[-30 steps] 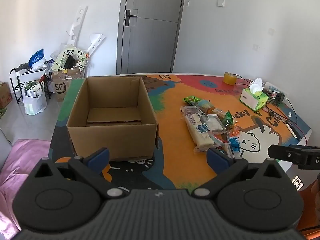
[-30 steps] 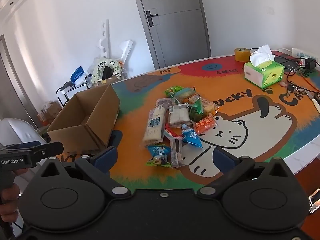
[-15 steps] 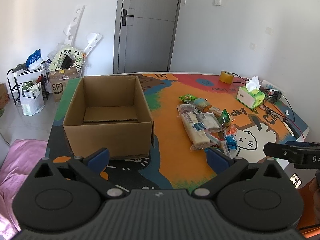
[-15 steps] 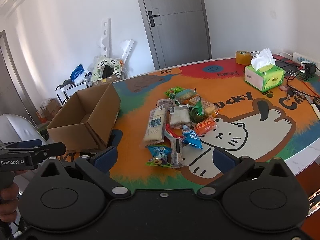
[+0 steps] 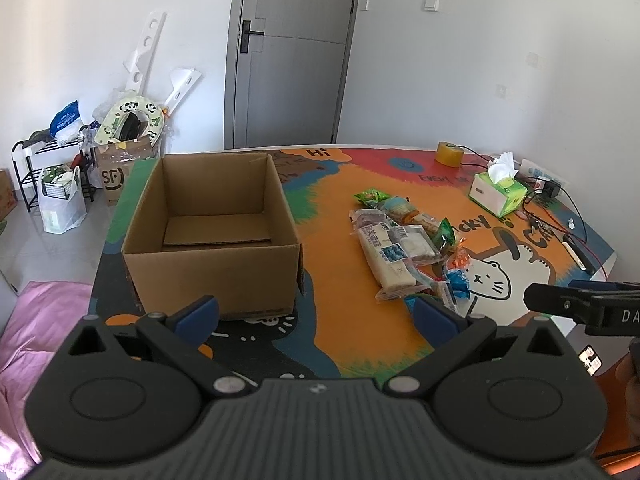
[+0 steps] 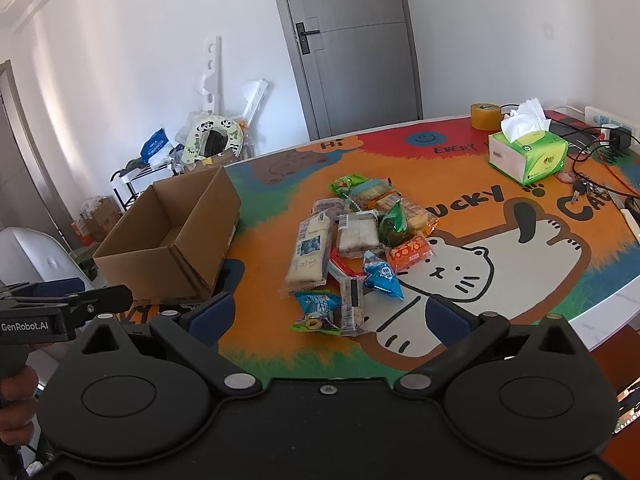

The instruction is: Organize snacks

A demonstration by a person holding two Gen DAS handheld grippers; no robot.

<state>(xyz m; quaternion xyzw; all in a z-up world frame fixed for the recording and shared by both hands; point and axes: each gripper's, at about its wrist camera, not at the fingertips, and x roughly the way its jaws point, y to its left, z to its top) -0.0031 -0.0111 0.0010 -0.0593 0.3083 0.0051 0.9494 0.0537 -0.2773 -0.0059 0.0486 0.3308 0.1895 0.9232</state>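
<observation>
An open, empty cardboard box stands on the left of the colourful cat mat; it also shows in the right wrist view. A pile of several wrapped snacks lies to its right, also in the right wrist view. My left gripper is open and empty, held above the table's near edge in front of the box. My right gripper is open and empty, held above the near edge in front of the snack pile.
A green tissue box, a tape roll and cables with a charger sit at the far right of the table. A grey door, a rack and bags stand behind. A pink cushion lies low at left.
Both grippers have drawn back and risen a little, so the box and snacks look slightly smaller and farther. Both stay open and empty.
</observation>
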